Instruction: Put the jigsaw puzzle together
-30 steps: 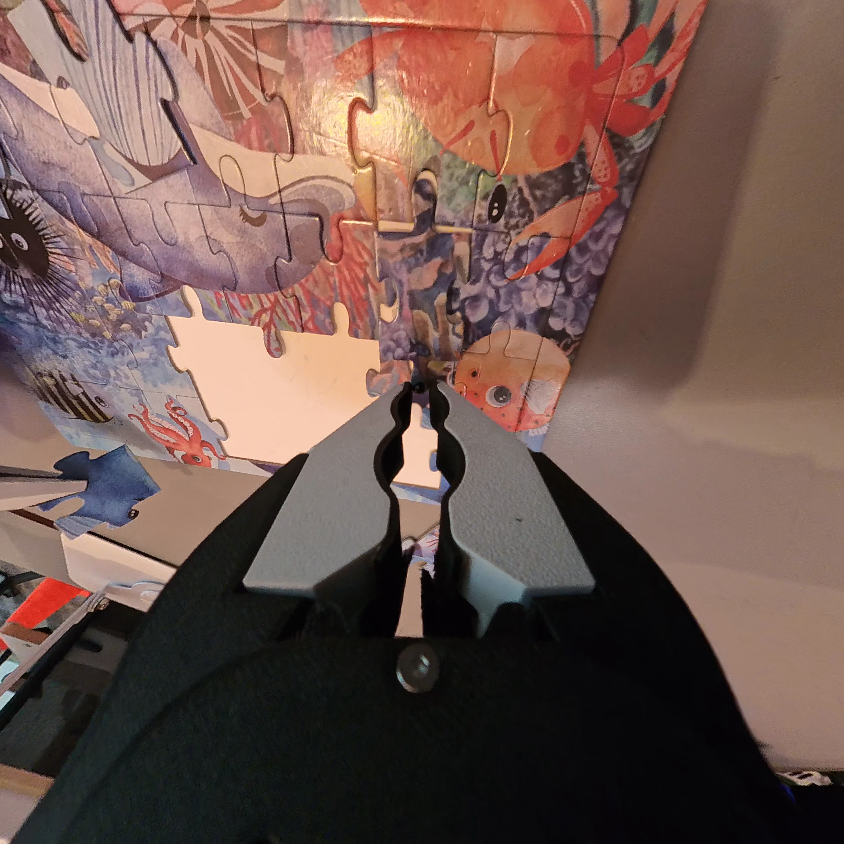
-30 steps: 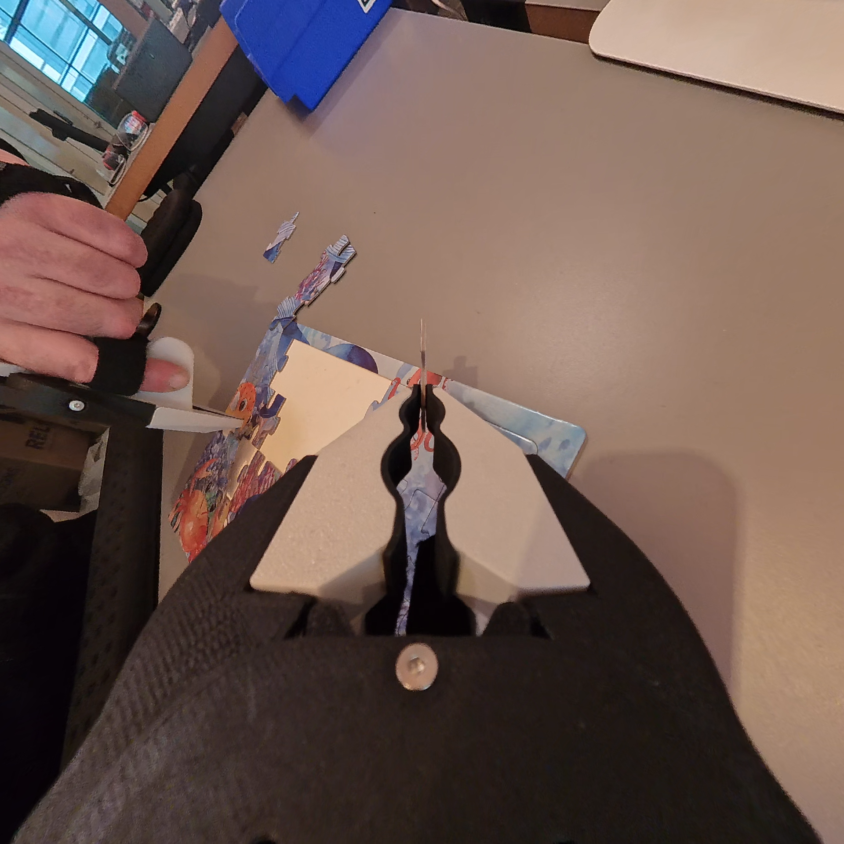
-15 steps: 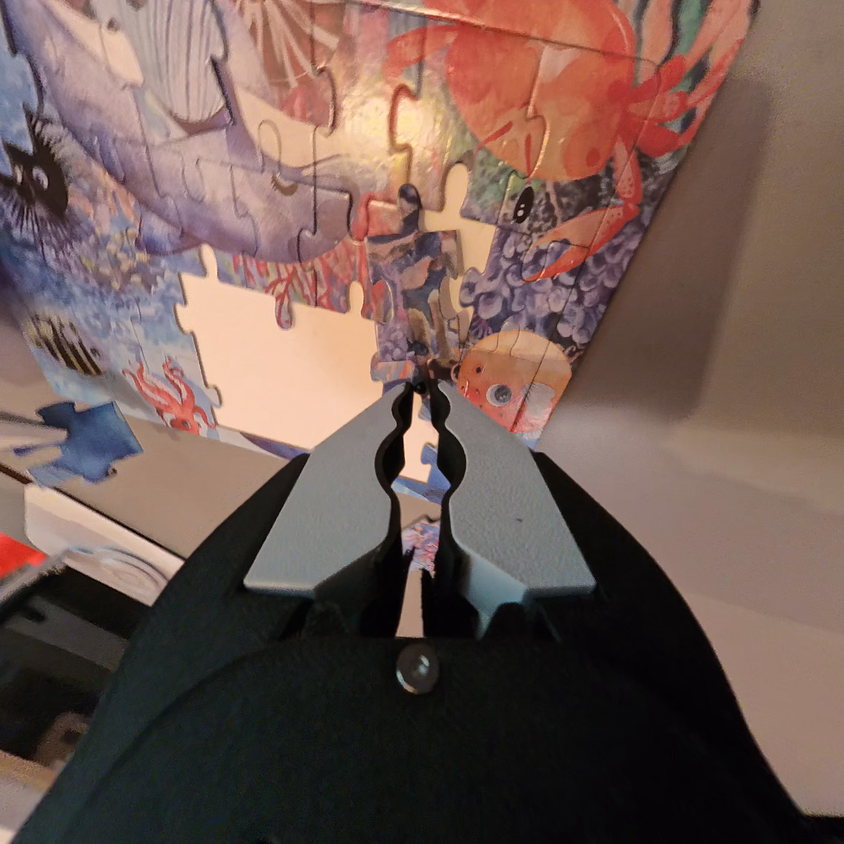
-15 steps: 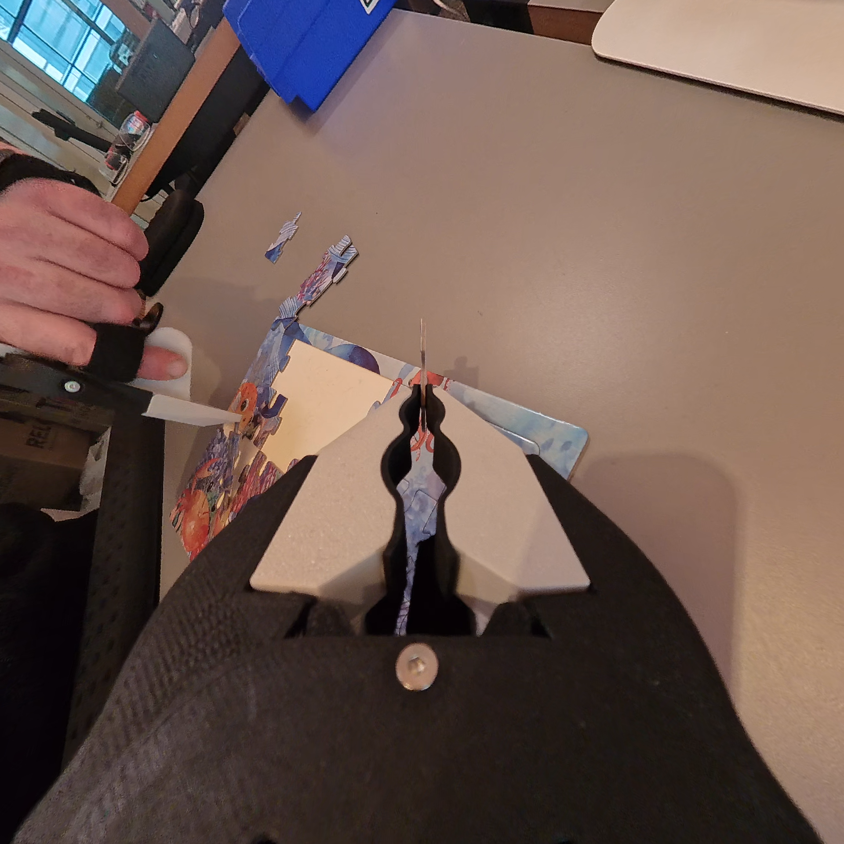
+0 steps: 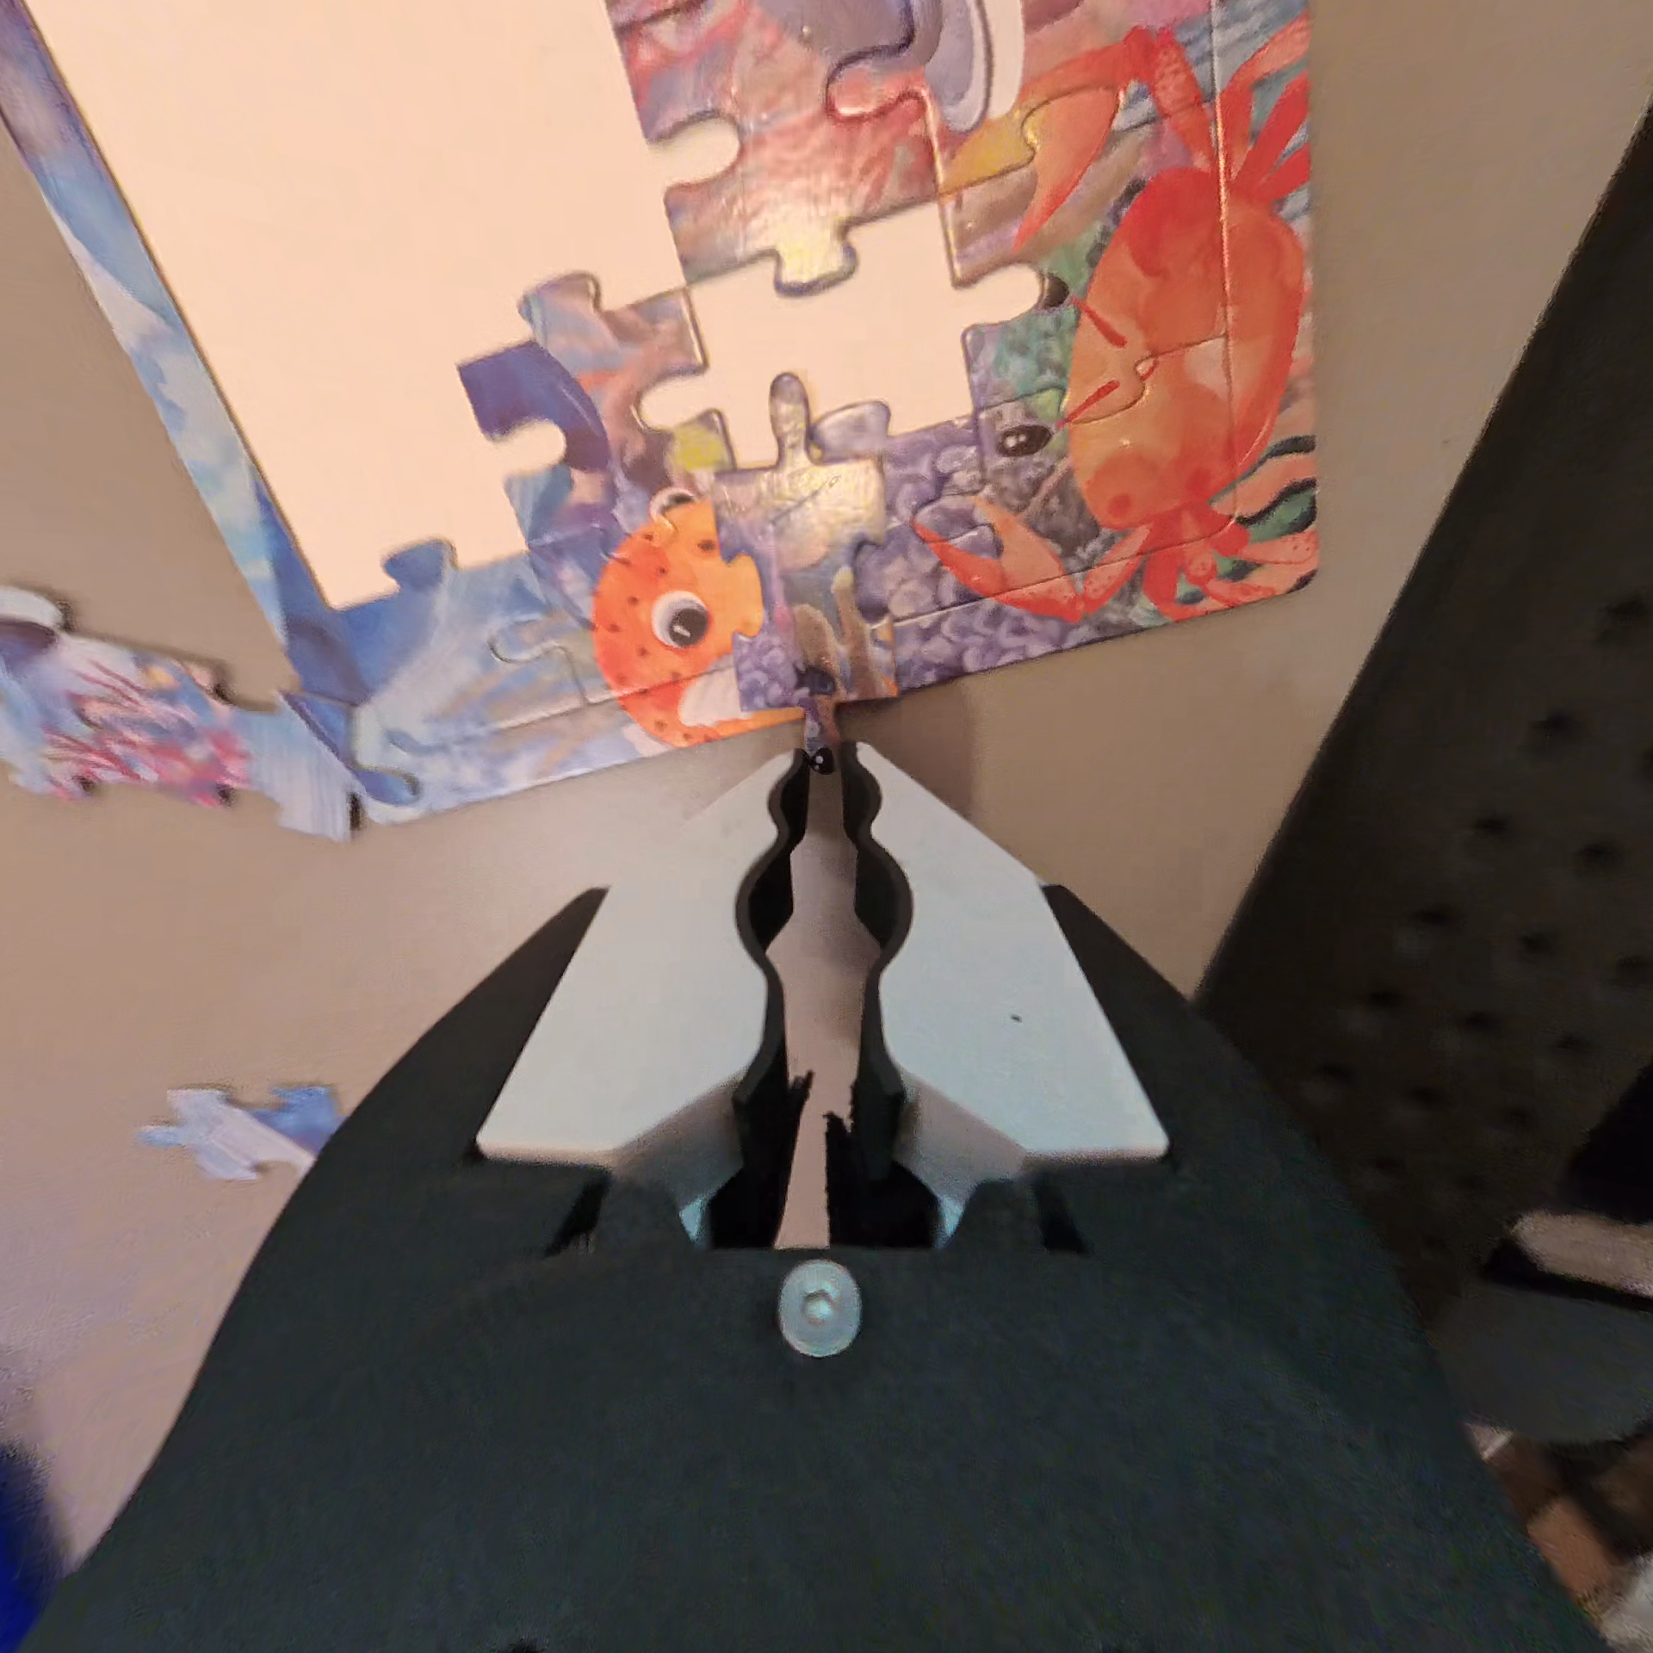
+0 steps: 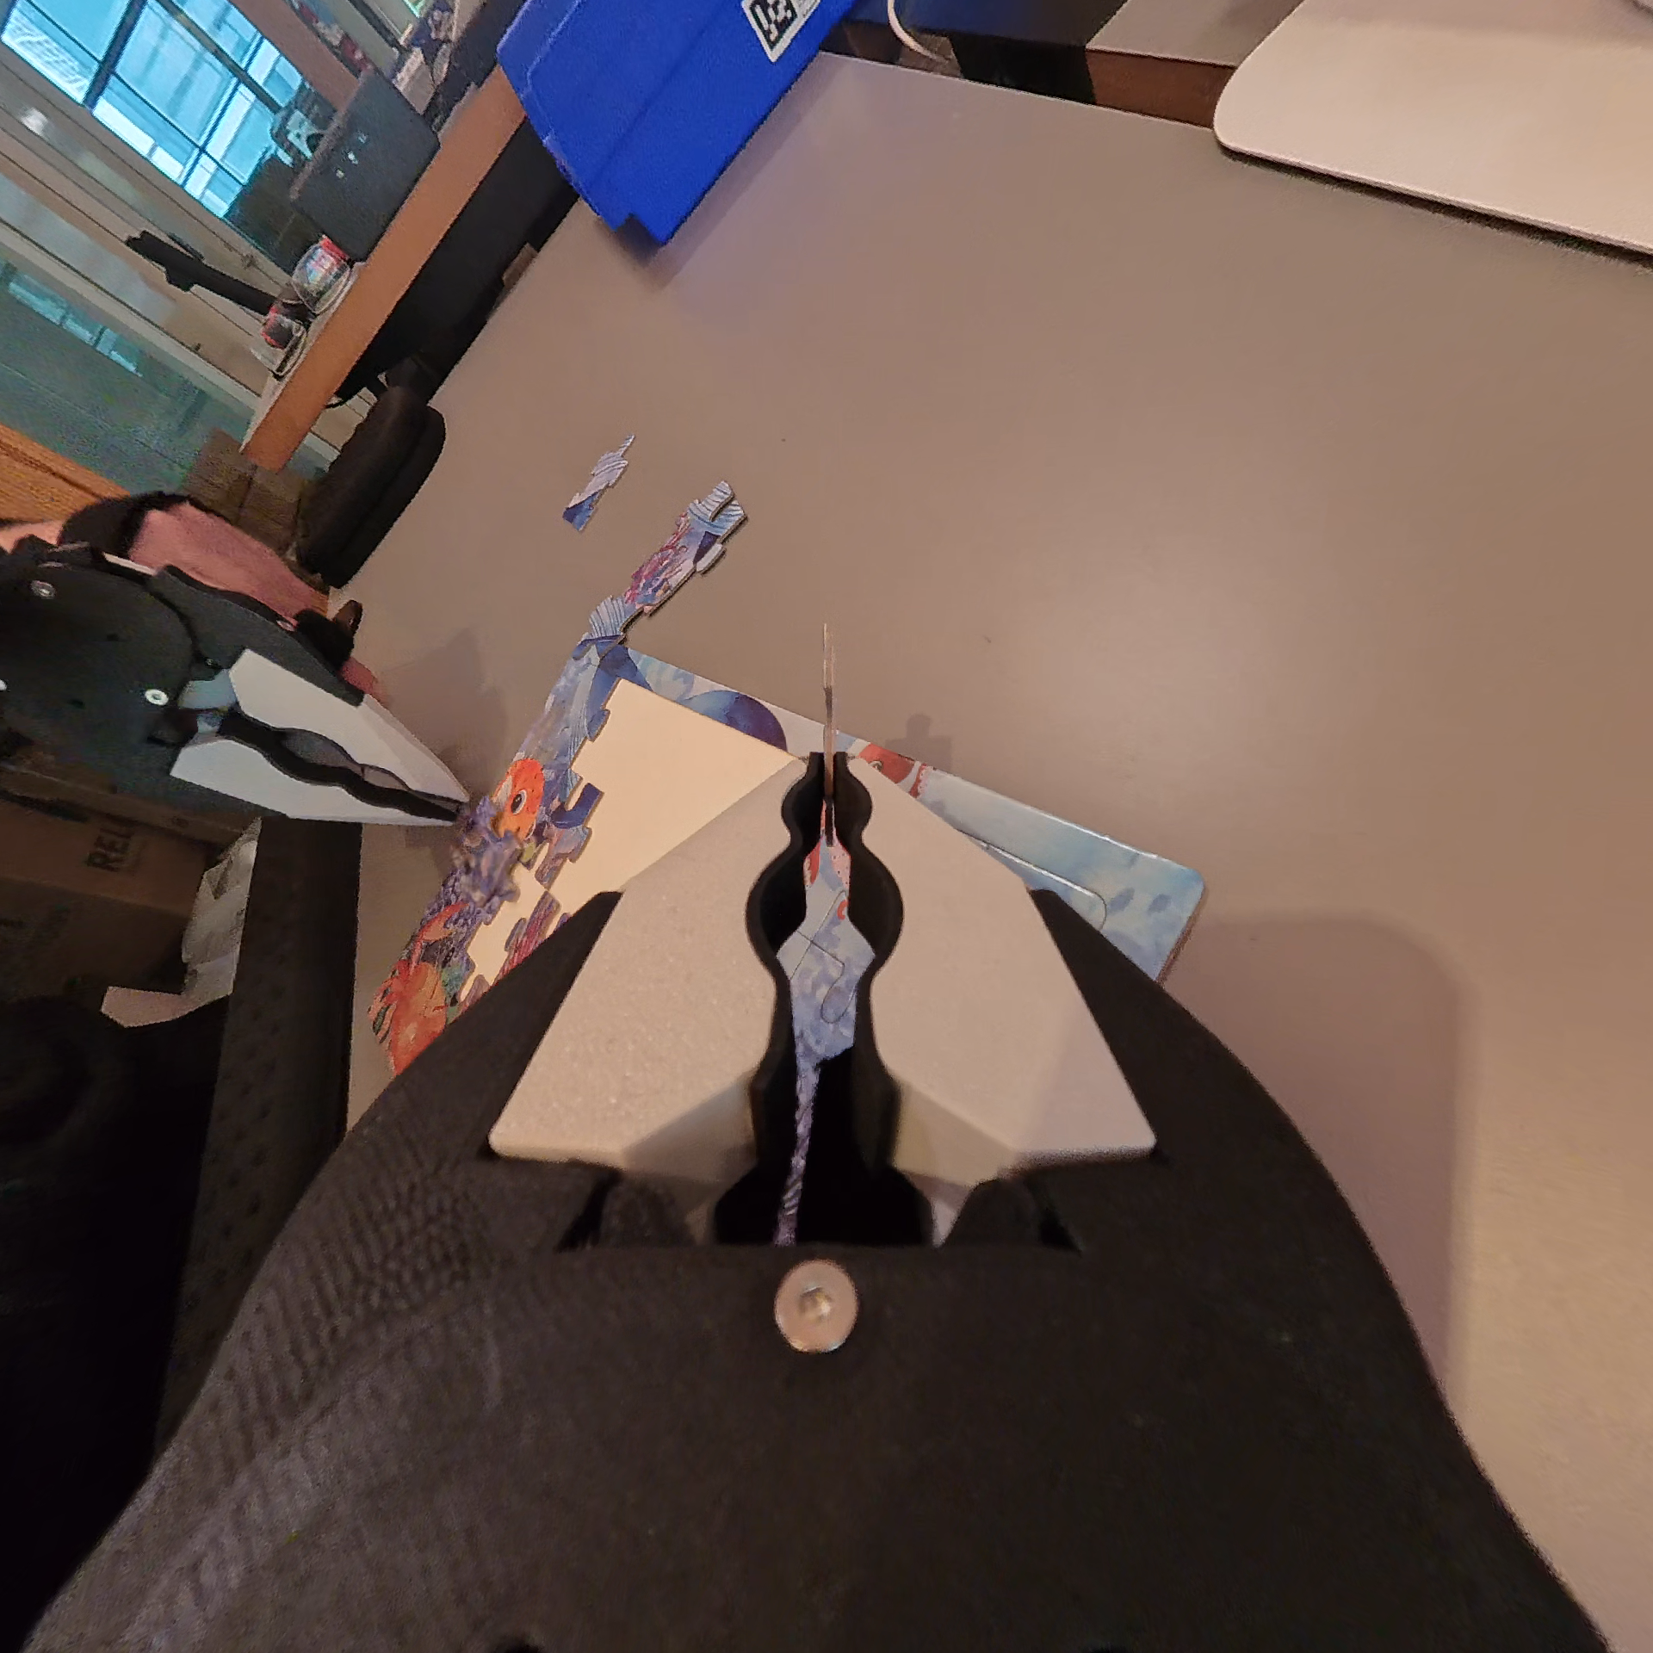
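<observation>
In the left wrist view, the left gripper (image 5: 825,760) has its white fingers (image 5: 666,966) pinched together at the tips on the near tab of a purple puzzle piece (image 5: 809,572), which hangs over the near edge of the jigsaw puzzle (image 5: 1118,501) and covers part of the orange pufferfish (image 5: 666,608) printed there. The piece lies slightly askew over the assembled pieces, not seated in any gap. Just beyond it is an open, piece-shaped gap (image 5: 841,349) showing the cream backing, and to the right of that sits the orange crab (image 5: 1181,394) on the puzzle's right corner. A much larger bare area of cream backing (image 5: 358,268) spreads to the far left inside the blue frame. On the grey table (image 5: 179,939), a loose cluster of joined pieces (image 5: 116,716) lies to the left of the frame, and a single pale blue piece (image 5: 237,1131) lies nearer, beside the gripper body. In the right wrist view, the right gripper (image 6: 827,760) is closed on another puzzle piece (image 6: 828,698) held edge-on, a thin sliver standing up past the fingertips above the far side of the puzzle. The left gripper shows at the left of that view, its tips meeting the purple piece at the puzzle's edge. Farther off on the table lie a small stray piece (image 6: 601,483) and a strip of joined pieces (image 6: 684,550), and beyond them a blue bin (image 6: 662,98) at the table's far edge.
</observation>
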Demonstrator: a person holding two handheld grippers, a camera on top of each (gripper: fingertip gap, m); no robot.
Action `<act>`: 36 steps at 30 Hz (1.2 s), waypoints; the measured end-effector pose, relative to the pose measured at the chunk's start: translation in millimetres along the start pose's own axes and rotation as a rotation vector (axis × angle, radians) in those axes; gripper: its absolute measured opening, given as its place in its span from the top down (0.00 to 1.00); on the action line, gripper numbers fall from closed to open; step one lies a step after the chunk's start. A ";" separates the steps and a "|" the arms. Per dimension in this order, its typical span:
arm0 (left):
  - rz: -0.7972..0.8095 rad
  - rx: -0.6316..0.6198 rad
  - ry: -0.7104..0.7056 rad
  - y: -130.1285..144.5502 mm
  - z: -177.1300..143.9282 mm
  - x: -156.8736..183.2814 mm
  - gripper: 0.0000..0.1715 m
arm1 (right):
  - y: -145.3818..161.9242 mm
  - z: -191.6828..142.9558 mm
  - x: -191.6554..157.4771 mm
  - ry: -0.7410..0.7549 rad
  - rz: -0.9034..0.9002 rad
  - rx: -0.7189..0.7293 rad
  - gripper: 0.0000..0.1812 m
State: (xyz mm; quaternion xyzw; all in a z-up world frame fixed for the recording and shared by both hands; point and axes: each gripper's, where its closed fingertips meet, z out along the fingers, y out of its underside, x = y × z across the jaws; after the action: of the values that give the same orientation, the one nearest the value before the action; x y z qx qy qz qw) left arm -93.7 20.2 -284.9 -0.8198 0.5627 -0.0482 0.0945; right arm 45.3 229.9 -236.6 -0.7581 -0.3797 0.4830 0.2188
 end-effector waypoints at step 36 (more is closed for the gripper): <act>0.628 0.071 0.185 -55.3 15.9 30.0 0.70 | -0.4 0.8 -4.2 -0.036 0.013 0.007 1.00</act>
State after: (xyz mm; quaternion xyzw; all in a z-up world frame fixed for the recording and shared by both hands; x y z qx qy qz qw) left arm -29.3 13.1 -289.7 -0.5945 0.7922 -0.1106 0.0818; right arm 43.4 226.8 -234.4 -0.7508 -0.3769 0.4995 0.2116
